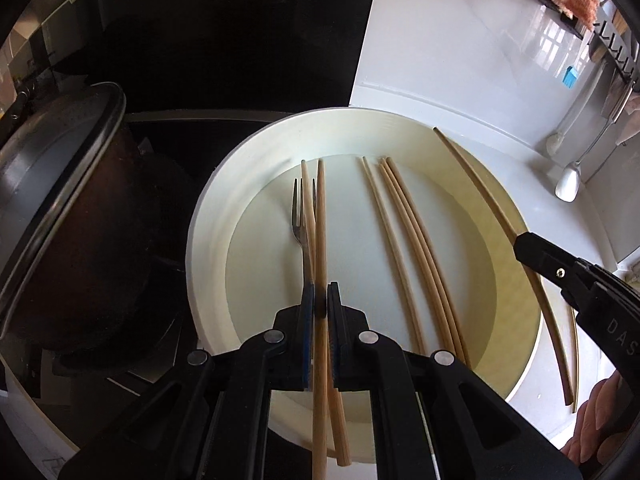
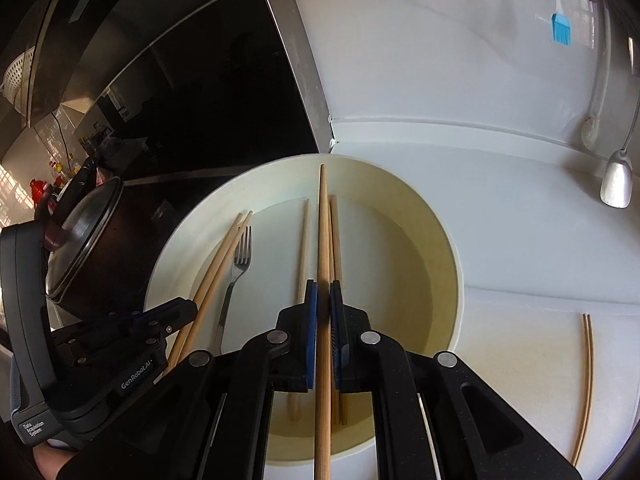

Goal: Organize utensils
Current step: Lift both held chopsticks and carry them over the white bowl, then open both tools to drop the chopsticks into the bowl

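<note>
1. Left wrist view: the left gripper point(image 1: 320, 304) is clamped on one wooden chopstick point(image 1: 320, 240) that runs forward over a white basin point(image 1: 208, 248). Under it in the basin lie a second chopstick point(image 1: 307, 200) and a metal fork point(image 1: 298, 216), close along the basin's left side.
2. Same view: three more loose chopsticks point(image 1: 404, 232) lie side by side in the middle of the basin floor.
3. Same view: the right gripper point(image 1: 536, 250) enters from the right edge, pinching a long chopstick point(image 1: 480, 184) above the basin's right rim. A dark lidded pot point(image 1: 60, 200) stands just beside the basin's left rim; a metal ladle point(image 1: 568, 186) hangs by the wall at the far right of the counter point(image 1: 460, 112).
4. Right wrist view: the right gripper point(image 2: 323, 312) is closed on a long chopstick point(image 2: 323, 232) pointing toward the basin's point(image 2: 440, 232) far rim. Beneath it on the basin floor lie other chopsticks point(image 2: 304, 240).
5. Same view: the left gripper point(image 2: 176, 314) holds its chopstick point(image 2: 224, 256) at the basin's left side, just beside the fork point(image 2: 240, 264).
6. Same view: a pair of chopsticks point(image 2: 587, 380) lies on the counter point(image 2: 520, 220) right of the basin, well apart from it. A blue brush point(image 2: 561, 28) hangs on the wall at the far right, with the ladle point(image 2: 618, 184) below it; the pot point(image 2: 88, 232) stands at the left.
</note>
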